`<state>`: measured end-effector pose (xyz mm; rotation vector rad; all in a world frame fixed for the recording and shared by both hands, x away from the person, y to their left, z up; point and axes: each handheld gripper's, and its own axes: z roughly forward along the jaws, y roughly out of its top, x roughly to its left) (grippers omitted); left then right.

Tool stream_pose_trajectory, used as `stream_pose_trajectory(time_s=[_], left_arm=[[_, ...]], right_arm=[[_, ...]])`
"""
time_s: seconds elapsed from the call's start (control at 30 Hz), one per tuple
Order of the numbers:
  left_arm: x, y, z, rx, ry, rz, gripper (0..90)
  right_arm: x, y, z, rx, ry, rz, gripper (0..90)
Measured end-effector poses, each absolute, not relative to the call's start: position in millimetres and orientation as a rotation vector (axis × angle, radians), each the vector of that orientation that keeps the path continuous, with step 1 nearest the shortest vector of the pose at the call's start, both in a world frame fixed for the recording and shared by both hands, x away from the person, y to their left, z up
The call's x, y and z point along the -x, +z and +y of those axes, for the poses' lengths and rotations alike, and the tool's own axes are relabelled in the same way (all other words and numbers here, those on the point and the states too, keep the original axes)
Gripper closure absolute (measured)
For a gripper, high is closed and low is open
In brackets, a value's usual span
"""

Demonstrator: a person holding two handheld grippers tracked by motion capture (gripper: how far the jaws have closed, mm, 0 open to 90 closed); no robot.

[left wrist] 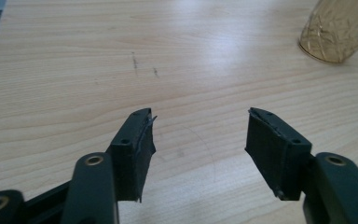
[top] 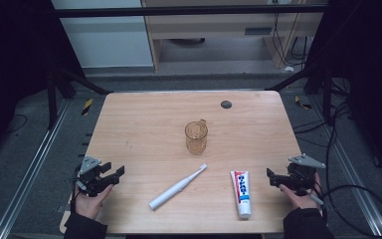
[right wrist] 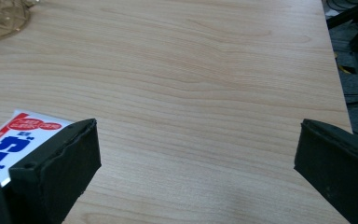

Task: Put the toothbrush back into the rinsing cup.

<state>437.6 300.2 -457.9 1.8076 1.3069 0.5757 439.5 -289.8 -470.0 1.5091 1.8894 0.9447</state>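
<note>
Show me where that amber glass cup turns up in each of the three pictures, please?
High view: the amber cup stands upright near the table's middle, beyond the toothbrush.
Left gripper view: its base sits in the top right corner, cut by the edge.
Right gripper view: part of it sits in the top left corner.
Shared landmark: the pale wooden table, with the cup itself on it.

Matt wood table (top: pixel 144 124), clear amber plastic cup (top: pixel 196 138), glossy toothpaste tube (top: pixel 241 193).
</note>
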Motion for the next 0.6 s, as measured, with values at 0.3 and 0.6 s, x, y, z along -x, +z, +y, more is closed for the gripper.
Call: stream_pose_trajectory(time_s=[0.3,0.6], left_arm=[[-431.1,-457.5,283.5,-1.893,0.508,1.238,55.5],[-425.8,-459.9,261.4,-1.983,0.446,1.158,66.5]], right_arm=[[-431.1,-470.8,-284.1,-1.457,0.968,1.902,12.9],[-428.3,-473.4,-277.0,-1.43,0.993,1.939,20.8]])
